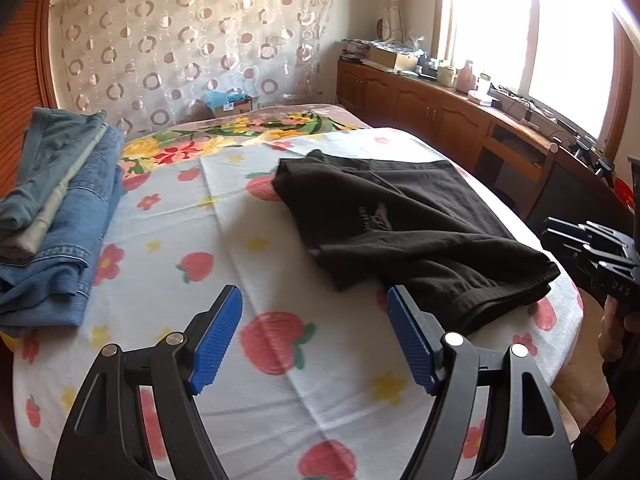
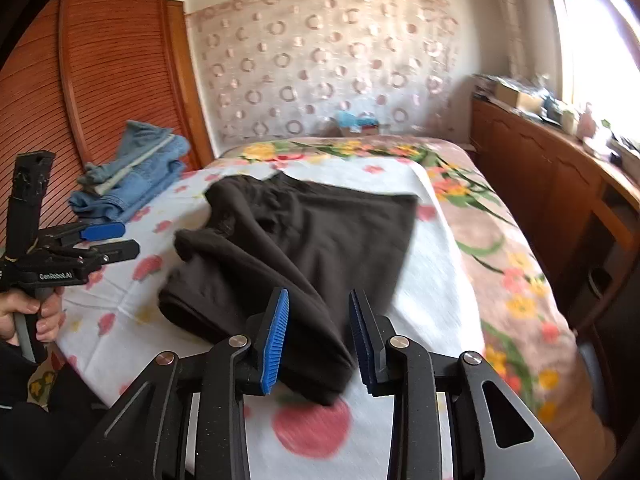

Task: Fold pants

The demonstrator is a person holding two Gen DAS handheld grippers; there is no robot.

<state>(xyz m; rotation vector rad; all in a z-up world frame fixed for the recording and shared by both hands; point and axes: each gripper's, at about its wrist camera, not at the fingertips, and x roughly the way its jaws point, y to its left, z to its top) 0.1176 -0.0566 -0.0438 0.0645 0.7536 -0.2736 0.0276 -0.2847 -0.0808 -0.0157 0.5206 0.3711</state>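
Black pants (image 1: 408,224) lie loosely folded on the strawberry-print sheet (image 1: 256,240); they also show in the right wrist view (image 2: 304,240). My left gripper (image 1: 314,304) is open and empty above the sheet, just left of the pants' near edge. It shows at the left of the right wrist view (image 2: 116,240). My right gripper (image 2: 318,312) is open, its jaws either side of the pants' near corner, not closed on it. It shows at the right edge of the left wrist view (image 1: 568,236).
A stack of folded jeans (image 1: 60,216) lies at the bed's left side, also in the right wrist view (image 2: 132,176). A floral blanket (image 2: 500,240) covers the bed's right and far parts. A wooden cabinet (image 1: 440,112) runs along the window. A slatted wardrobe (image 2: 100,80) stands left.
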